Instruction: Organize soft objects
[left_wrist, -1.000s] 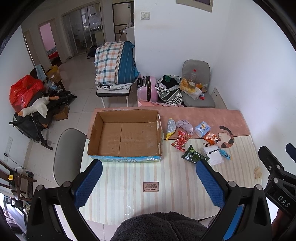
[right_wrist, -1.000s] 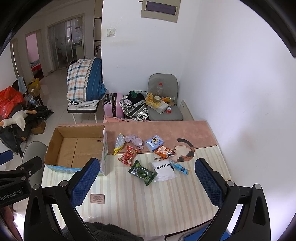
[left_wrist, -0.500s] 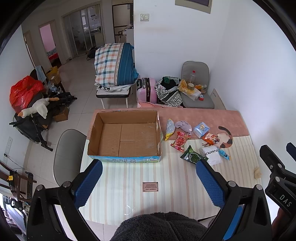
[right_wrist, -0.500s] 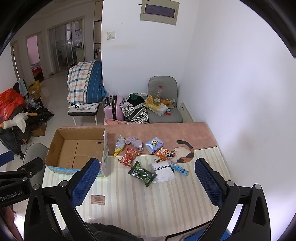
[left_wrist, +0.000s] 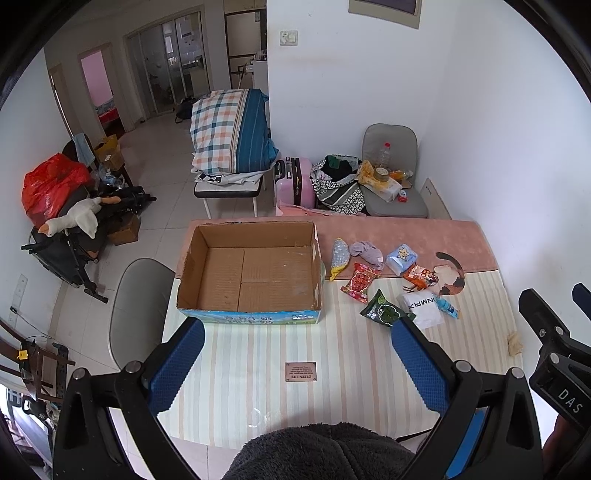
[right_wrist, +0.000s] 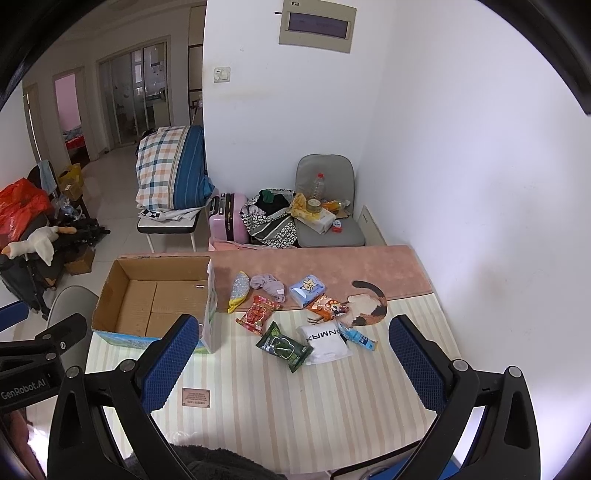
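Note:
An empty cardboard box (left_wrist: 255, 269) stands on the left of the striped table (left_wrist: 258, 354); it also shows in the right wrist view (right_wrist: 155, 299). To its right lie several soft items: a lilac cloth (right_wrist: 267, 286), a red snack pack (right_wrist: 258, 314), a green pack (right_wrist: 284, 347), a white pouch (right_wrist: 325, 341), a blue tissue pack (right_wrist: 307, 290) and a silver-yellow pouch (right_wrist: 238, 291). My left gripper (left_wrist: 297, 363) is open and empty, high above the near table edge. My right gripper (right_wrist: 291, 363) is open and empty, high above the items.
A pink mat (left_wrist: 388, 236) covers the far side of the table. A grey chair (left_wrist: 136, 295) stands left of the table. A wall runs along the right. A small brown label (left_wrist: 300, 371) lies near the front. Chairs, a suitcase and bags stand beyond the table.
Both grippers have risen and drawn back a little, so the table and items look slightly smaller. Nothing on the table has moved.

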